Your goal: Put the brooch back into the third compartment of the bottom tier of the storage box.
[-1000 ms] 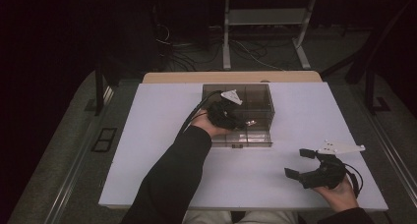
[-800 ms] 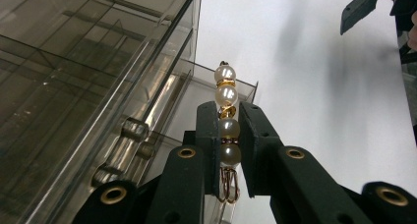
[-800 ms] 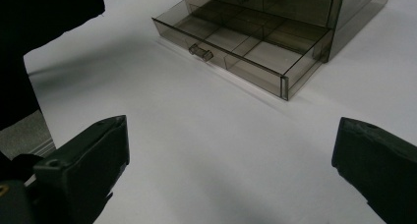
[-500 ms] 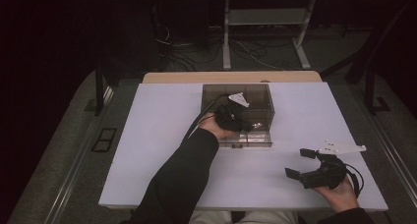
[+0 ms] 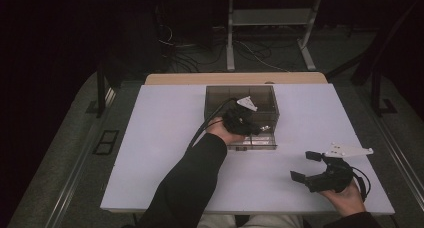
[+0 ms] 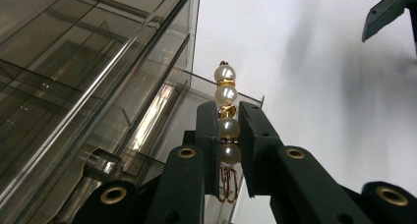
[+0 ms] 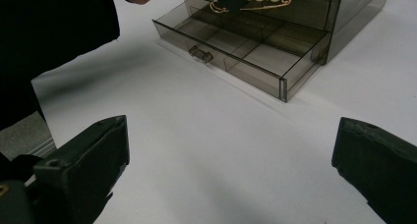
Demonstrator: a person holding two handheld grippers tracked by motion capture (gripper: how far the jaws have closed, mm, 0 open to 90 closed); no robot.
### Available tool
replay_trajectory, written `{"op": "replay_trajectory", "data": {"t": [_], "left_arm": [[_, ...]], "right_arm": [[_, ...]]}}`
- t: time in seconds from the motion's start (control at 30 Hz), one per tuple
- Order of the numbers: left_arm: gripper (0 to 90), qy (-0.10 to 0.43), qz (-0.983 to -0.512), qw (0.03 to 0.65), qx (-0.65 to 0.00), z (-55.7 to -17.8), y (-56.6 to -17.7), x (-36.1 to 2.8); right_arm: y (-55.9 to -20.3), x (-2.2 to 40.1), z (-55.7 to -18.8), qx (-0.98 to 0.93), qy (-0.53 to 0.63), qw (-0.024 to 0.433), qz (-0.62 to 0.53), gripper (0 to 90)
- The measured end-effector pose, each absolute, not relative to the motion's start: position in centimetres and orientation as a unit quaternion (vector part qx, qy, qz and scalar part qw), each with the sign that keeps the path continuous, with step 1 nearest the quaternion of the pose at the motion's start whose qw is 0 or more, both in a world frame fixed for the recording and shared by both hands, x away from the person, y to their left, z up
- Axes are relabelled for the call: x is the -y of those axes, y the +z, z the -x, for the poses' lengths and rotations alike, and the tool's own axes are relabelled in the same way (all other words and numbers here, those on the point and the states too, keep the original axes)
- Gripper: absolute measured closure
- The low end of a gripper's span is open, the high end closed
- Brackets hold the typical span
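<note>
Left hand-held gripper [image 6: 228, 150] pinches pearl-and-gold pin [image 6: 226, 113].

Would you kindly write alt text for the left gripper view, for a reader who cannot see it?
The left gripper is shut on a pearl and gold hair clip, which stands up between its black jaws. To the left is a smoky clear plastic drawer box with a drawer pulled open, on a white table.

Open table [image 5: 165, 138] around drawer box [image 5: 260, 95]
</note>
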State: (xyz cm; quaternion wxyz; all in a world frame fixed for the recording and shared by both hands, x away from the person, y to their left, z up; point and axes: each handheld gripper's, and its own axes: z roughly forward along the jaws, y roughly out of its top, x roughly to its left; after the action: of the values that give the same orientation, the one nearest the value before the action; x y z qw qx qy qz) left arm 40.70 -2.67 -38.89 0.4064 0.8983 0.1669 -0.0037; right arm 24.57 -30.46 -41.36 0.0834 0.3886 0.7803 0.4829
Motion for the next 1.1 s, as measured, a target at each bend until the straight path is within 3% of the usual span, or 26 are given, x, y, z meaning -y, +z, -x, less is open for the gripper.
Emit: {"op": "replay_trajectory", "data": {"t": [1.1], "left_arm": [[78.6,-0.008,-0.903,0.390,-0.180,-40.6,-42.4,4.3]], "right_arm": [[-41.3,30.5,-24.5,-0.781,0.483,0.081,-0.388,0.3]]}}
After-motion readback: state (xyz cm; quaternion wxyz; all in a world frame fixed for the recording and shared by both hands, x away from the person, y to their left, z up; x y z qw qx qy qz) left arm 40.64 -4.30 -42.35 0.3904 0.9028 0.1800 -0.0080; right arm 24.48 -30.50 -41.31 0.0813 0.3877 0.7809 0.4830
